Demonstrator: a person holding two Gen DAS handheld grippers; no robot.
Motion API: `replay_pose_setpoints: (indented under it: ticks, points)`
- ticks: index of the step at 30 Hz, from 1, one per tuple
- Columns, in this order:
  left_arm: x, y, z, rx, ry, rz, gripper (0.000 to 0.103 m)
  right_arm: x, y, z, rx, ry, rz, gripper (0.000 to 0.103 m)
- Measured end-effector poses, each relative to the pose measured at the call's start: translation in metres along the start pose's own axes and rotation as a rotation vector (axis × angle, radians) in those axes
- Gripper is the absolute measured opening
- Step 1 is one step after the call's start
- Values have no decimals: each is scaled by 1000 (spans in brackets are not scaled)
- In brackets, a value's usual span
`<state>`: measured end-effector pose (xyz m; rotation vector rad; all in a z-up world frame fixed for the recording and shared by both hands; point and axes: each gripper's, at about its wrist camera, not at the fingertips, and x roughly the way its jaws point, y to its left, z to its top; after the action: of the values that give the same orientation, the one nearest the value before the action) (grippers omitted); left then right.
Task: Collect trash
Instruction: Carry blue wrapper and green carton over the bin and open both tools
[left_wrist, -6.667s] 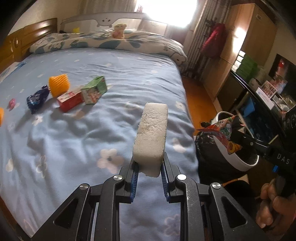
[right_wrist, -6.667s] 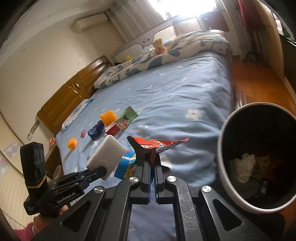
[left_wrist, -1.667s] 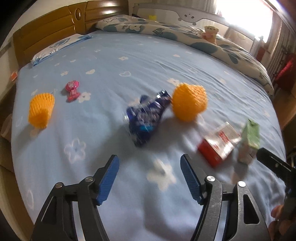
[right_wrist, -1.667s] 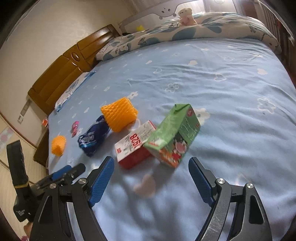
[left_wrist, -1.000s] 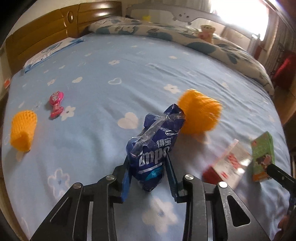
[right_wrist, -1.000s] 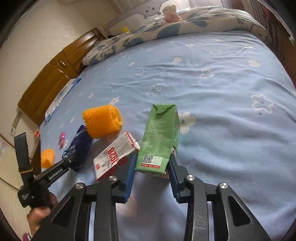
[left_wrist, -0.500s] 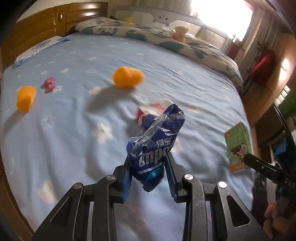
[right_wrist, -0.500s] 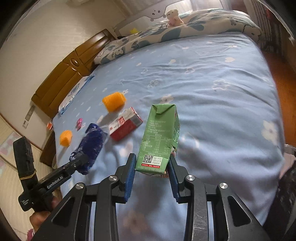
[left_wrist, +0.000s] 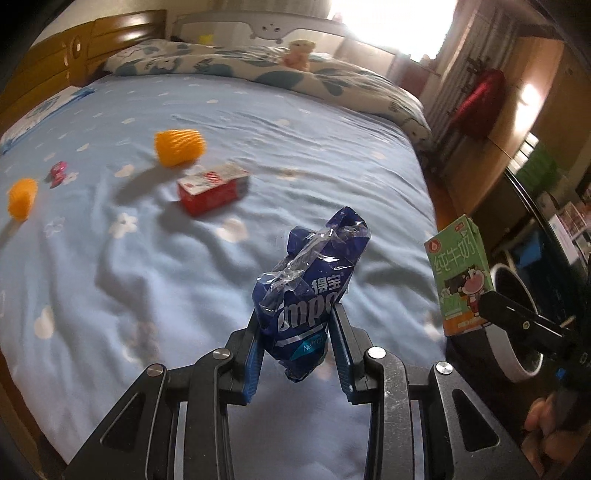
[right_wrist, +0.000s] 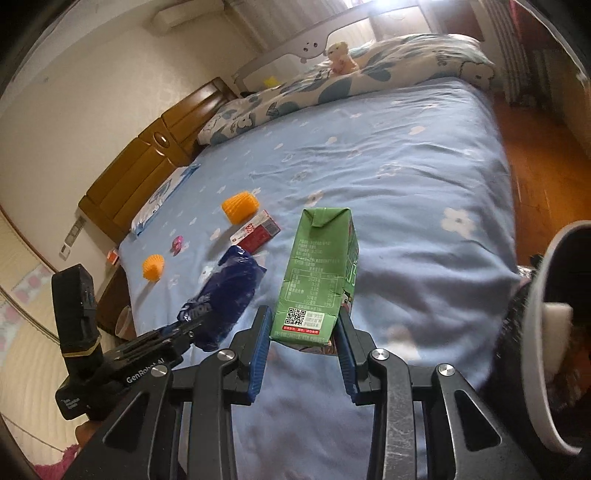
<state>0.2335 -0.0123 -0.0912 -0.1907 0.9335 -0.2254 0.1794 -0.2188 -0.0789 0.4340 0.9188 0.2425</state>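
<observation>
My left gripper (left_wrist: 297, 345) is shut on a crumpled blue snack wrapper (left_wrist: 310, 288), held above the blue bedsheet (left_wrist: 258, 129). My right gripper (right_wrist: 303, 334) is shut on an upright green milk carton (right_wrist: 319, 273). In the left wrist view that green milk carton (left_wrist: 460, 280) hangs at the right, beside the trash bin (left_wrist: 517, 365). In the right wrist view the blue snack wrapper (right_wrist: 225, 295) and the left gripper (right_wrist: 184, 326) show at the lower left. The trash bin (right_wrist: 535, 332) stands at the right edge with a white sponge (right_wrist: 557, 332) inside.
On the bed lie a red and white box (left_wrist: 210, 188), two orange foam fruit nets (left_wrist: 179, 147) (left_wrist: 22, 197) and a small pink wrapper (left_wrist: 57, 171). A flowered duvet (left_wrist: 258, 70) and a plush toy (left_wrist: 299, 53) lie by the headboard. Wooden floor (right_wrist: 535, 147) runs right of the bed.
Both grippers, each with its item, have risen and swung right toward the bed's edge. The bin has come into the right wrist view. The items left on the bed now lie farther off.
</observation>
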Motion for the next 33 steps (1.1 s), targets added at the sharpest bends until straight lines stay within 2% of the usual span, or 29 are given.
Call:
replay_pose_setpoints:
  ticks: [12,33]
  points:
    - [-8,-74,-12,138,21,-88,32,-54,-41,-21,74,-63,-46,34]
    - [10,-176,-11,319,55,-156,32,-127,-121,-35,201,-167,-168,34]
